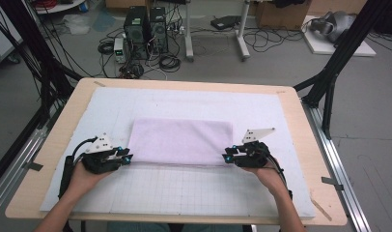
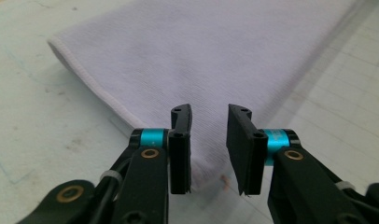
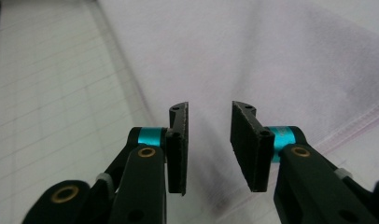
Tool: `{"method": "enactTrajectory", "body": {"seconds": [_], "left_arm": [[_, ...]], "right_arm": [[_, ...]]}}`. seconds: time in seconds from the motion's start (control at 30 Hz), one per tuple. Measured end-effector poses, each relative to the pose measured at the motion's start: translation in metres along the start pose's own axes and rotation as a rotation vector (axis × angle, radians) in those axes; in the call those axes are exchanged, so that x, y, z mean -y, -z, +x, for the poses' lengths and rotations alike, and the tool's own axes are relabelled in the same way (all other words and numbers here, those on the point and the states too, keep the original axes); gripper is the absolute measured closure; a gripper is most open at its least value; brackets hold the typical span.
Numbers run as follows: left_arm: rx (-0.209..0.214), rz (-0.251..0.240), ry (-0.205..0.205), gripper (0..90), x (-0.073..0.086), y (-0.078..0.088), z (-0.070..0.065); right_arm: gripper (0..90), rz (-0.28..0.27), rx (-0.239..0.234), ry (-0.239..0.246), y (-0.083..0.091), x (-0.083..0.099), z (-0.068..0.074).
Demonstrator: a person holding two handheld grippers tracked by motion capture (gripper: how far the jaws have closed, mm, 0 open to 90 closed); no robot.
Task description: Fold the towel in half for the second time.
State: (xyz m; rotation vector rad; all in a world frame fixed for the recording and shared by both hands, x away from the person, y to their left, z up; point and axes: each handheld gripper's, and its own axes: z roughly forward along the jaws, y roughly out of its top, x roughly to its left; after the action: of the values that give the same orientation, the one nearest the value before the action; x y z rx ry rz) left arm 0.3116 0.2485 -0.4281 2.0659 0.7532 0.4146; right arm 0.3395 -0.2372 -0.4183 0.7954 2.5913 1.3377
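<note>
1. High view first: a pale lilac towel (image 1: 182, 141), already folded into a long rectangle, lies in the middle of a white gridded mat (image 1: 184, 193) on the wooden surface (image 1: 54, 145). Its near edge runs between the two grippers.

2. Left side: the left gripper (image 1: 128, 157) sits right at the towel's near left corner. In the left gripper view its jaws stand a bit apart with the corner of the cloth (image 2: 201, 70) lying under the gap, and the pads aren't pinching anything. So it's open, nothing held.

3. The stitched hem (image 2: 92, 88) runs off toward the far end of the towel in that view, so the short left edge is right there to grab.

4. Right side: the right gripper (image 1: 226, 158) mirrors it at the near right corner. In the right gripper view the jaws are parted about as much, with the cloth (image 3: 253, 60) flat below them and the hem (image 3: 351, 123) off to one side. Open too, no grip.

5. My read: this is the moment between folds, with both hands lined up to take the near corners.

6. Next move probably calls for dropping both sets of jaws onto the corners, closing on all the layers at once, then lifting evenly so the fold stays square. Catch just the top layer and it'll peel open.
</note>
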Motion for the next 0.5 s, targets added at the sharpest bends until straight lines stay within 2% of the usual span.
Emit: {"method": "enactTrajectory", "body": {"seconds": [0.1, 0.13, 0.27, 0.37, 0.5], "left_arm": [[-0.01, 0.062, 0.006, 74.3, 0.005, -0.009, 0.002], [-0.01, 0.068, 0.011, 74.4, 0.007, -0.011, 0.002], [-0.002, 0.053, 0.03, 73.7, 0.012, -0.008, 0.002], [-0.004, 0.042, 0.035, 70.5, 0.011, -0.007, 0.002], [-0.018, 0.022, 0.051, 61.1, 0.008, -0.008, 0.002]], "right_arm": [[64.7, 0.037, 0.021, -0.004, -0.011, 0.001, -0.002], [64.5, 0.058, 0.024, -0.001, -0.014, 0.002, -0.002], [64.4, 0.094, 0.027, -0.008, -0.02, 0.011, -0.002], [62.9, 0.092, 0.038, -0.002, -0.018, 0.01, -0.002], [53.8, 0.064, 0.077, 0.005, -0.015, 0.003, -0.001]]}}
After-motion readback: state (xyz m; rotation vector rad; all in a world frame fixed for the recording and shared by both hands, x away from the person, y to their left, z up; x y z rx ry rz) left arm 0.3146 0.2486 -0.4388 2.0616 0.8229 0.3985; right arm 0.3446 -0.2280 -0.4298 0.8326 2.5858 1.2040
